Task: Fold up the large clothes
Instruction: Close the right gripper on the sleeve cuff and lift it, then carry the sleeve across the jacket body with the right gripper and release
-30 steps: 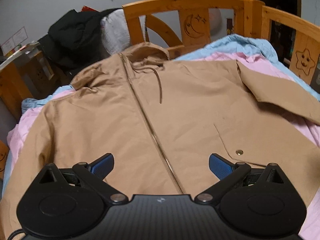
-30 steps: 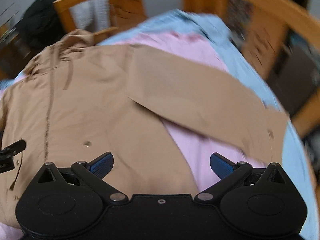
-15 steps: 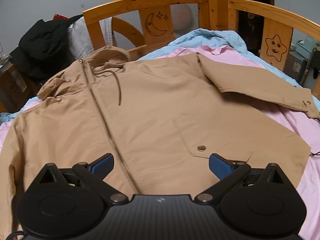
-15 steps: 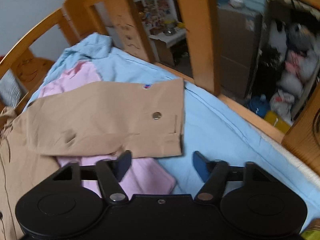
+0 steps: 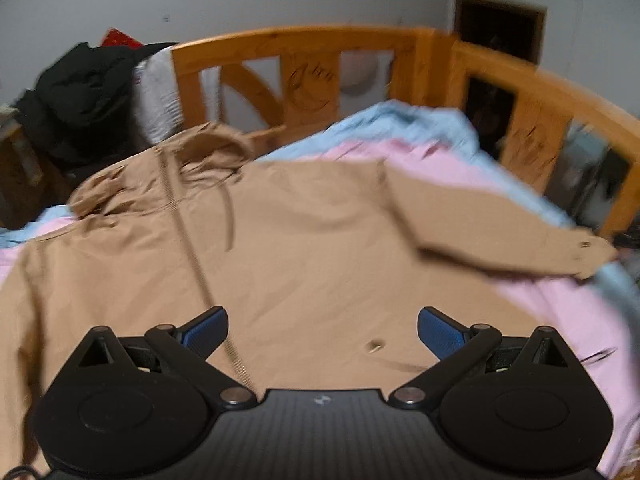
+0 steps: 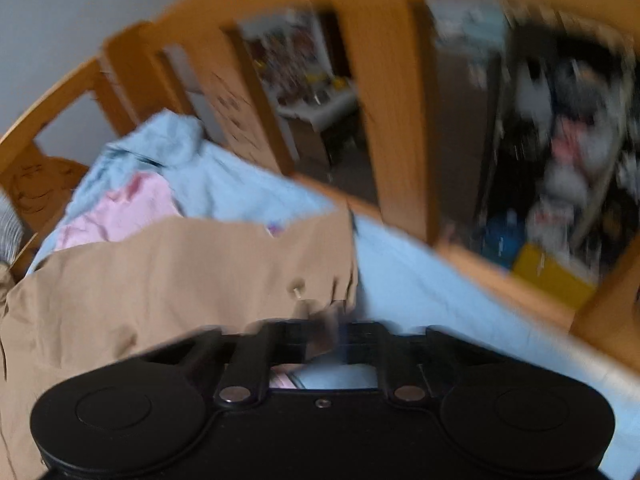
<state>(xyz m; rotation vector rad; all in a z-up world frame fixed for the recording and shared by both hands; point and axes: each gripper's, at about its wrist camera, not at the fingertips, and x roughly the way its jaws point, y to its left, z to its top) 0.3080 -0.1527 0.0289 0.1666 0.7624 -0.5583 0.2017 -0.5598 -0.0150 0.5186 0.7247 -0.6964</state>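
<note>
Bed (image 5: 560, 312) | jacket (image 5: 320, 248) under wide left gripper (image 5: 322, 330) | right gripper (image 6: 326, 334) pinching sleeve cuff (image 6: 320, 276)

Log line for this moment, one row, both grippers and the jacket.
left gripper open, over jacket front | right gripper shut on sleeve cuff | jacket spread flat, zipped, on bed | fold not yet made

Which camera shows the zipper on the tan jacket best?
The left wrist view: the zipper runs down the front of the tan hooded jacket, from the hood toward the open left gripper. The right wrist view shows only the jacket's sleeve cuff, no zipper.
</note>
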